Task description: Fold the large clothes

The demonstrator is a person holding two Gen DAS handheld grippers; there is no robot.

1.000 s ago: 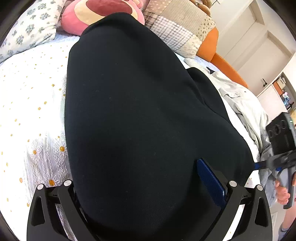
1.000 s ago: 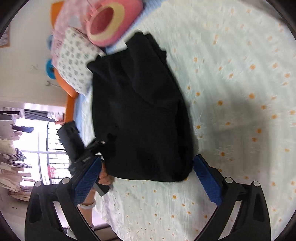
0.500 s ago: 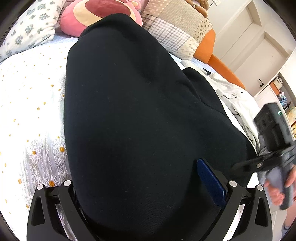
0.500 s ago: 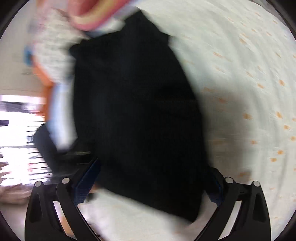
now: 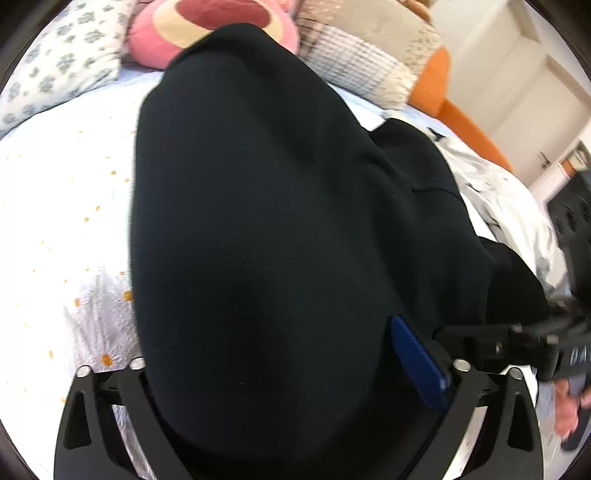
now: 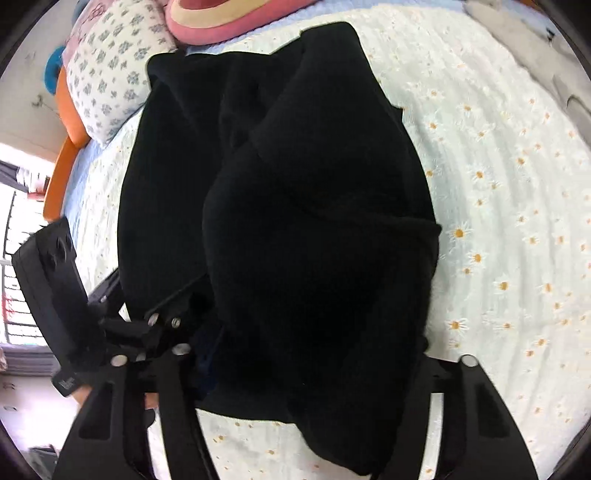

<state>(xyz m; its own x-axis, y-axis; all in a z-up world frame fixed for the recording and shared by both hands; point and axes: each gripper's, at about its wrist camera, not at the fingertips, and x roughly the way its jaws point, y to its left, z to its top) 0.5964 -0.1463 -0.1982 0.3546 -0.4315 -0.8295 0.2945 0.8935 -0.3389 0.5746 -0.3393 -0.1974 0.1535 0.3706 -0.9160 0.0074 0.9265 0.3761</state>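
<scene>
A large black garment (image 5: 258, 221) lies on the daisy-print bedspread (image 6: 498, 184) and fills both views. My left gripper (image 5: 269, 350) stands at its near edge with jaws wide and just starting to close. The cloth drapes over its left finger, and its blue right pad (image 5: 417, 365) shows beside the fabric. My right gripper (image 6: 317, 354) is over the neighbouring edge of the black garment (image 6: 295, 221). Its jaws are closing with a bunched fold between them, and the cloth hides its pads. In the left wrist view, the right gripper (image 5: 476, 338) reaches in from the right.
A pink plush cushion (image 5: 221, 22), a floral pillow (image 5: 62, 74) and a patchwork pillow (image 5: 362, 62) sit at the head of the bed. A pale grey garment (image 5: 498, 192) lies to the right. An orange bed frame (image 5: 461, 118) runs behind, with a window (image 6: 18, 206) beyond.
My right gripper has swung in over the garment's edge and its jaws have narrowed around a fold. In the left wrist view it has come closer from the right. The left gripper has hardly moved.
</scene>
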